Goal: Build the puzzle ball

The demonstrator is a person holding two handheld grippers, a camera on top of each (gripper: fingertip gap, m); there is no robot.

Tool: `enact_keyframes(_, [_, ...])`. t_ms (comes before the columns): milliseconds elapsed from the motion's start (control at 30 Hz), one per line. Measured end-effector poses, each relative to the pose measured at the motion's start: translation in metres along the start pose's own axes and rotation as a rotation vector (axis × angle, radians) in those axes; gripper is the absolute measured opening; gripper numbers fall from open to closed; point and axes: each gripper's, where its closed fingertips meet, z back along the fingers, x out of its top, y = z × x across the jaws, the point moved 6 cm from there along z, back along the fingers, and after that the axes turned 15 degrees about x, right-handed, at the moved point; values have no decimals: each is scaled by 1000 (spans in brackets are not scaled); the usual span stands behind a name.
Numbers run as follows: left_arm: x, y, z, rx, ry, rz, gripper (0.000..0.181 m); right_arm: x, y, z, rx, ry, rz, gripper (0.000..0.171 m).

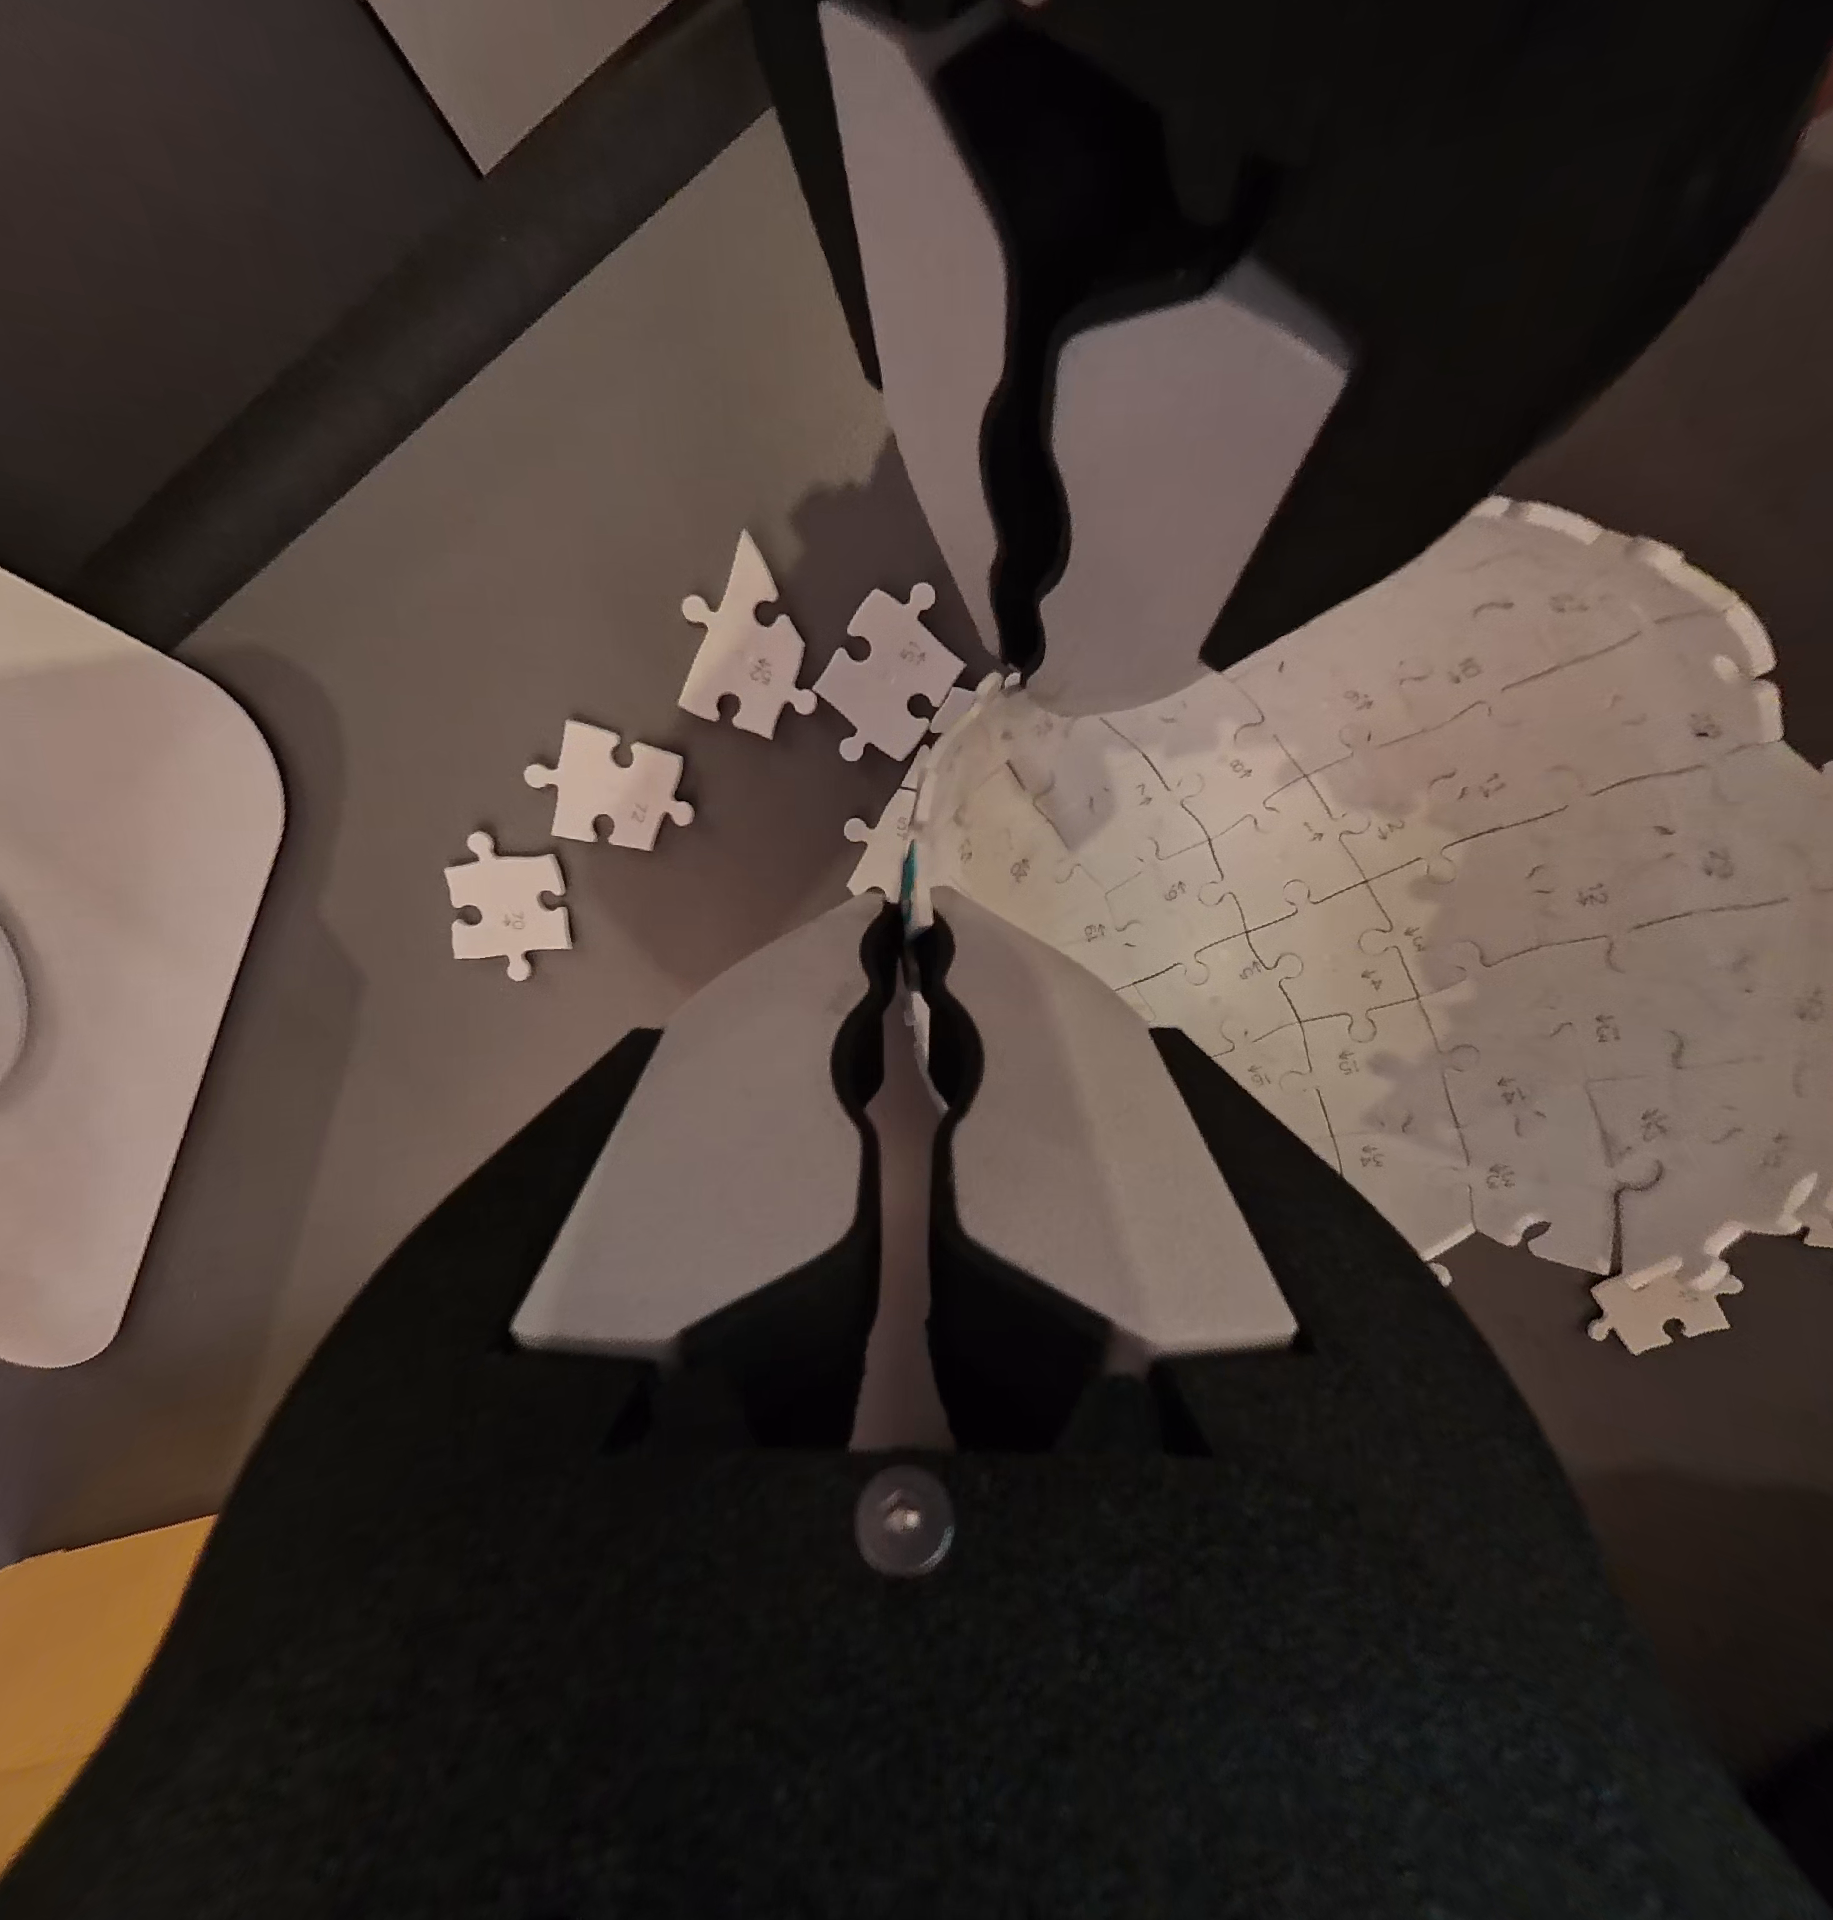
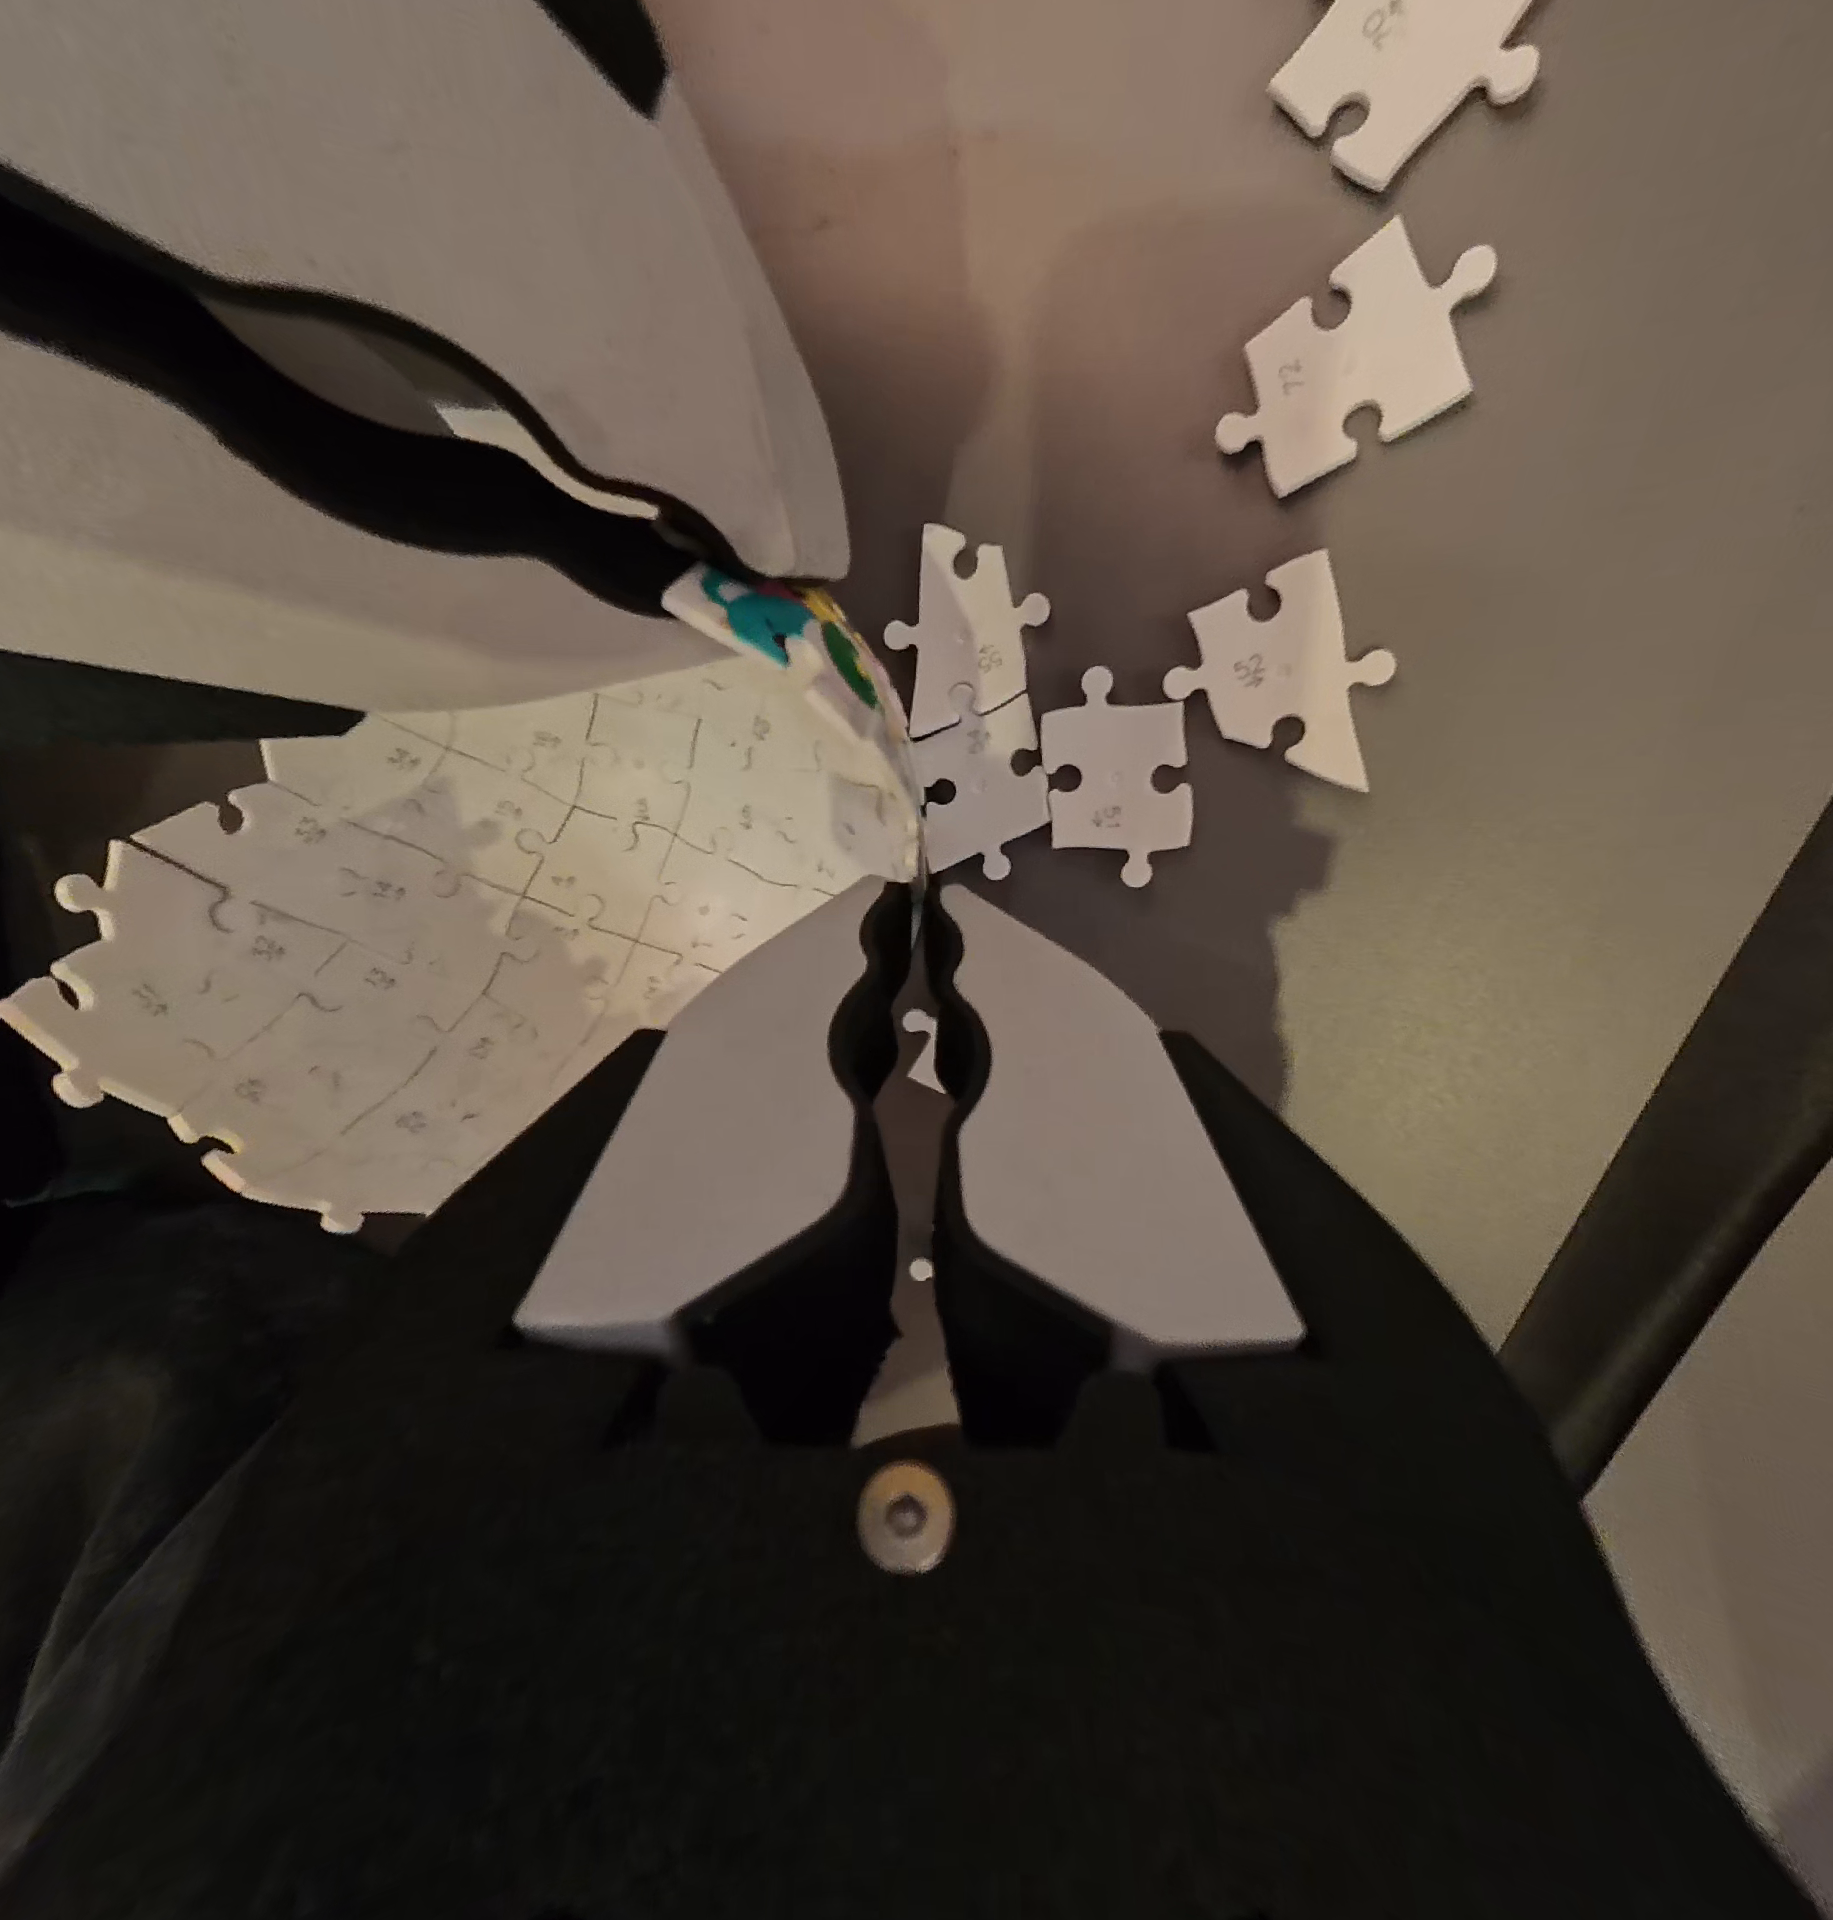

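Note:
The partly built puzzle ball [image 1: 1463,883] is a curved white shell with its numbered inner side facing me; it also shows in the right wrist view [image 2: 424,935]. My left gripper [image 1: 907,914] is shut on the shell's rim. My right gripper [image 2: 922,894] is shut on the same rim close by, and comes in from the top of the left wrist view [image 1: 1011,665]. The left gripper [image 2: 777,603] enters the right wrist view from the upper left, where the shell's coloured outer side shows at its tips. Several loose white pieces [image 1: 616,784] [image 2: 1120,790] lie on the grey table beyond the rim.
Two joined pieces [image 2: 969,675] lie right against the rim. One loose piece [image 1: 1660,1309] lies by the shell's far edge. A white rounded block [image 1: 112,987] stands at the left, something yellow [image 1: 60,1662] below it. A dark bar [image 2: 1670,1143] borders the table. About 5 cm separates my left fingertips from my right.

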Motion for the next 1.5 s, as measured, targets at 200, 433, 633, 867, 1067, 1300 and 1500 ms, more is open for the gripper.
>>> enact_keyframes(200, [0,0,0,9,0,-4,2,0,0,-1,2,-2,-3,2])
enact_keyframes(433, [1,0,0,13,-11,-25,2,4,6,4,-27,-23,25,13])
enact_keyframes(633, [1,1,0,3,-18,-26,2,9,2,6,-15,-68,81,27])
enact_keyframes(867, [2,1,-1,-17,-30,-27,2,20,-5,-4,3,-85,158,14])
enact_keyframes(1067, [2,3,21,-151,-102,-30,27,20,-5,-5,2,-84,166,13])
enact_keyframes(1300, [-13,55,52,-231,-364,115,26,14,3,6,-62,-79,187,20])
enact_keyframes(1500, [-21,64,-18,-237,-402,235,0,18,39,59,-232,-188,366,0])
